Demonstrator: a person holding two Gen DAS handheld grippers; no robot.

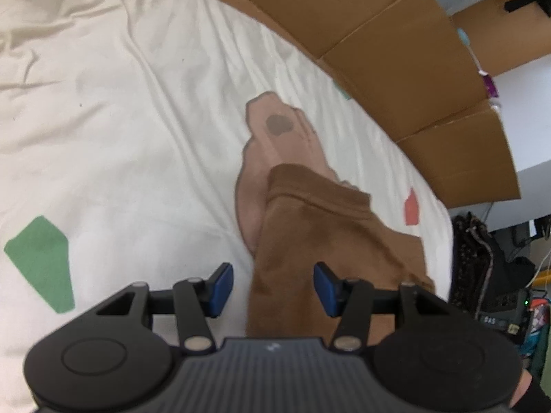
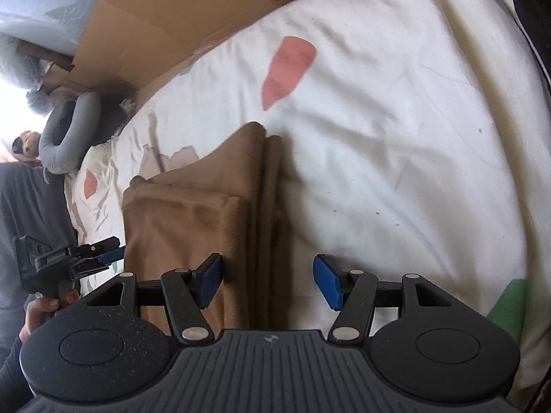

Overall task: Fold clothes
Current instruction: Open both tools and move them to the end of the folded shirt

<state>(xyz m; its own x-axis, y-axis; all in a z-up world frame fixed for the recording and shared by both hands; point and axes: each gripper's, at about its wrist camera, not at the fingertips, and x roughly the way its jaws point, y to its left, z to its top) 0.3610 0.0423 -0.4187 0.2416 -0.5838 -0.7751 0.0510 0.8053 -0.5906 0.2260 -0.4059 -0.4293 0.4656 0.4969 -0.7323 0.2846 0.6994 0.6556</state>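
A brown garment lies folded on the white bed sheet. In the left wrist view my left gripper is open, its blue pads on either side of the garment's near end without closing on it. In the right wrist view the same brown garment shows as a neat folded stack. My right gripper is open over the stack's right edge. The left gripper also shows at the far left of that view, beside the stack.
The sheet has green and red printed patches and a pinkish-brown one. Cardboard panels stand along the bed's far edge. A grey neck pillow lies at the bed's end. Dark bags sit beside the bed.
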